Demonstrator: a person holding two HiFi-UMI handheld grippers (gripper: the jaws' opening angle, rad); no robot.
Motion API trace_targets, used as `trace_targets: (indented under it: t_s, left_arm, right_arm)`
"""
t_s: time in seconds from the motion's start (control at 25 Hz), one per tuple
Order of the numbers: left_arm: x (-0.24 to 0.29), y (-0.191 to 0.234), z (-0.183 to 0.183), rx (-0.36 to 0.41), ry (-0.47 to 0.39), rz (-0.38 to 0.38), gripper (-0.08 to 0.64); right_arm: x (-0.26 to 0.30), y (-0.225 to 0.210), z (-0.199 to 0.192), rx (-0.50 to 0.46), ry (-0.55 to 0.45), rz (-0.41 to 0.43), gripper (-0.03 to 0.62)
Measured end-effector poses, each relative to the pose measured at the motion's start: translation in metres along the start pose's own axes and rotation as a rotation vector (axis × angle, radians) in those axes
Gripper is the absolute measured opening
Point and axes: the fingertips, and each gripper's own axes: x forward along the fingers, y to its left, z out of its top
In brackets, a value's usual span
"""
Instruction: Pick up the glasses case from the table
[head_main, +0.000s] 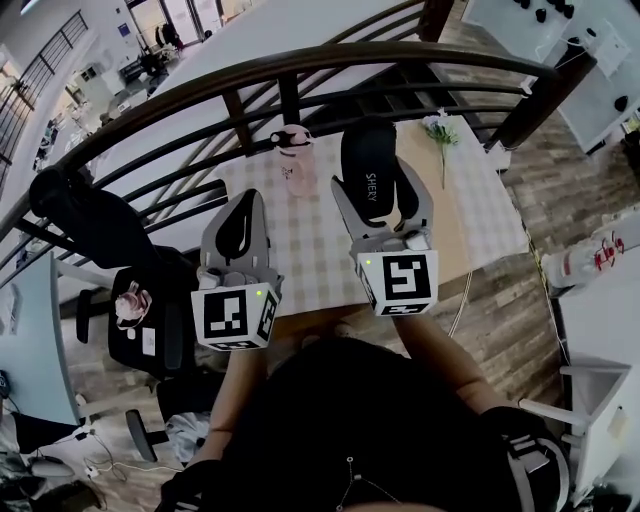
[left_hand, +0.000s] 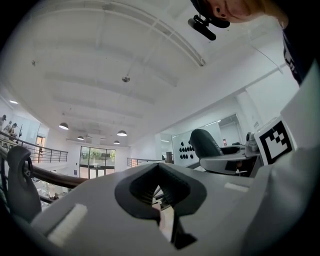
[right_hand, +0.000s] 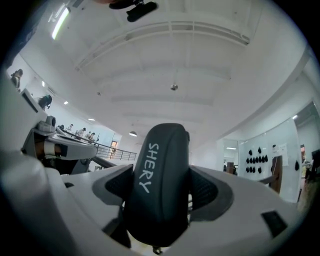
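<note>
The right gripper (head_main: 381, 196) clenches the black glasses case (head_main: 368, 165), lettered SHERY, upright between its jaws, lifted above the checkered tablecloth (head_main: 310, 262). At its 9 o'clock, the left gripper (head_main: 243, 214) has its jaws pressed together on nothing. A pink bottle (head_main: 292, 160) stands at the case's 9 o'clock.

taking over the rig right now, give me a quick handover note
Right gripper: shut on the glasses case, which points up, off the table.
Left gripper: jaws together, nothing between them, raised beside the right one.
On the table: a pink bottle and a flower, both untouched.
Done: the case is gripped and lifted.
Left: probably nothing beyond holding the case steady.
</note>
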Motion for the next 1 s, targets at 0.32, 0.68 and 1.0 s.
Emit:
trace_targets:
  t_s: [0.32,0.68,1.0]
  left_arm:
    - [0.008,-0.007,0.02,0.024,-0.017,0.006,0.012]
    - [0.007,-0.018,0.022,0.023,-0.01,0.005,0.012]
    - [0.006,-0.031,0.023,0.03,-0.014,0.018,0.011]
  right_arm:
    - [0.004,-0.014,0.017,0.05,-0.039,-0.014,0.344]
    - [-0.001,-0.02,0.02,0.063,-0.055,-0.003,0.344]
    - [-0.01,-0.032,0.015,0.085,-0.061,0.006,0.344]
